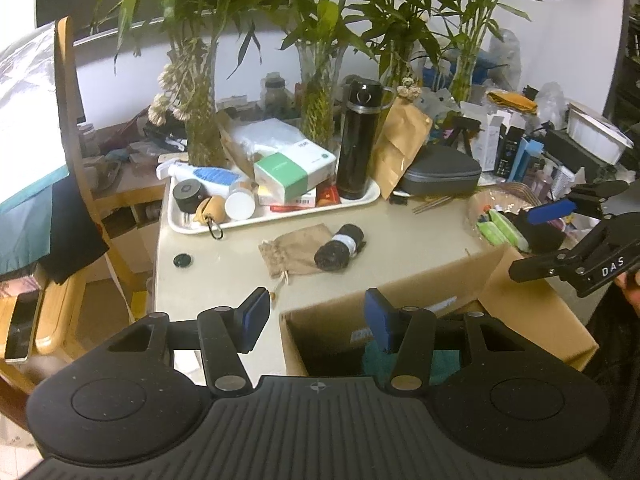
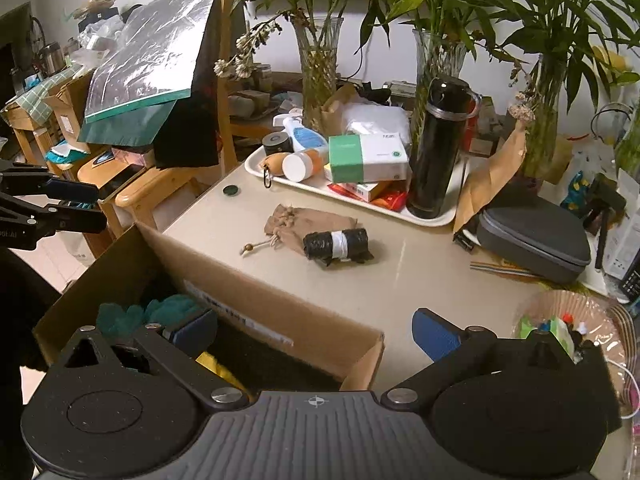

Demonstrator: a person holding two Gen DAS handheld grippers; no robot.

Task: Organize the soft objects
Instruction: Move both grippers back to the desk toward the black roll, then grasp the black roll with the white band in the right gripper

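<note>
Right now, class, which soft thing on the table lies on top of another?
The black roll with a white band; it rests on the flat brown drawstring pouch, which lies directly on the table.

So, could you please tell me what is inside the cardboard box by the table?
Inside the cardboard box lie teal gloves and something yellow. The rest is dark or hidden behind the right claw.

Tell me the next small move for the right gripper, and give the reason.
Probably ease the right gripper forward over the table toward the black roll. Its jaws stand open with nothing between them, the roll and the tan drawstring pouch still lie loose on the table, and the cardboard box already holds teal cloth.
</note>
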